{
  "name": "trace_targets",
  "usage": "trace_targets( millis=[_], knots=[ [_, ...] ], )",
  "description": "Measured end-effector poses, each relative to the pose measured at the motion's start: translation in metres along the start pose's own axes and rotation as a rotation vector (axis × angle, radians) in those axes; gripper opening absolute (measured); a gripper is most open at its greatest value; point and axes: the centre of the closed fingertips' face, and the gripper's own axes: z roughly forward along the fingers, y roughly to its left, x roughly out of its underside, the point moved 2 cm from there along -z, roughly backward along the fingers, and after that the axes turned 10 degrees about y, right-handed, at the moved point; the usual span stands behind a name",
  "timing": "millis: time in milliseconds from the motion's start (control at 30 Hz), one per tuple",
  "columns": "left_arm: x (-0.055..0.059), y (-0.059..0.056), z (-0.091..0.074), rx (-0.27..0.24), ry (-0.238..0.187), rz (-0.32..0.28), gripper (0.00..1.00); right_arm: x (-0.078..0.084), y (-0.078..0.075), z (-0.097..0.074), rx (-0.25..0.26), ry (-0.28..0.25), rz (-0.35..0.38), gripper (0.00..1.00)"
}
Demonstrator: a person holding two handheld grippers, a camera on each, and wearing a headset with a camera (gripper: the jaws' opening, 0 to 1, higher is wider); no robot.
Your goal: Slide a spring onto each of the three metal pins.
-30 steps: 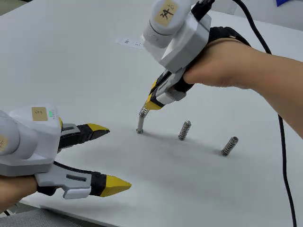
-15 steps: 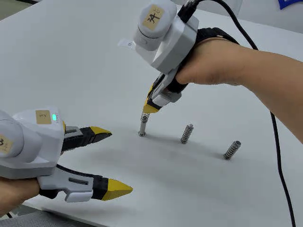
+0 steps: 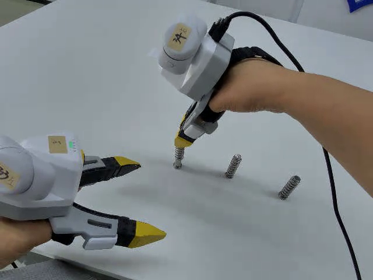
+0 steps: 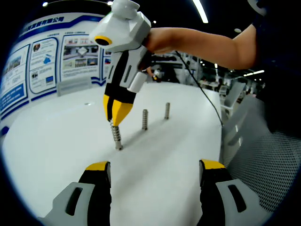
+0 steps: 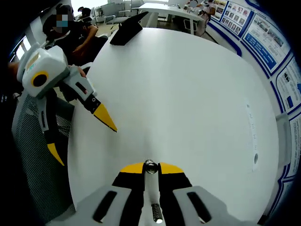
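While three springs (image 3: 233, 166) stand in a row, your right gripper (image 3: 182, 142), tips down, pinches the nine-o'clock spring (image 3: 178, 156); your left gripper (image 3: 143, 198) gapes empty.

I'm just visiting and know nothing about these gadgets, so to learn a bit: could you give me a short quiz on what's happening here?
1. True or false: the left gripper has its jaws open and holds nothing.
2. How many springs stand on the white table?
3. The right gripper is shut on: A a screw; B the end spring nearest the left gripper; C nothing.
Key: 1 true. 2 three: end spring, middle spring, far spring. 3 B.
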Motion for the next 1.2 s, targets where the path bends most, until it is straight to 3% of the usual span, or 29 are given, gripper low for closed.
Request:
trace_targets(
  millis=[633,933,1200],
  knots=[
    [0.0,0.0,0.0,0.002,0.001,0.0,0.78,0.007,0.005,0.019,-0.022,-0.008,0.026,0.12],
    [0.001,-0.001,0.001,0.007,0.007,0.003,0.78,0.017,0.006,0.012,-0.001,-0.039,0.037,0.16],
    [0.001,-0.002,0.001,0.01,0.01,0.006,0.78,0.031,0.001,-0.003,0.028,-0.098,0.077,0.19]
  ],
)
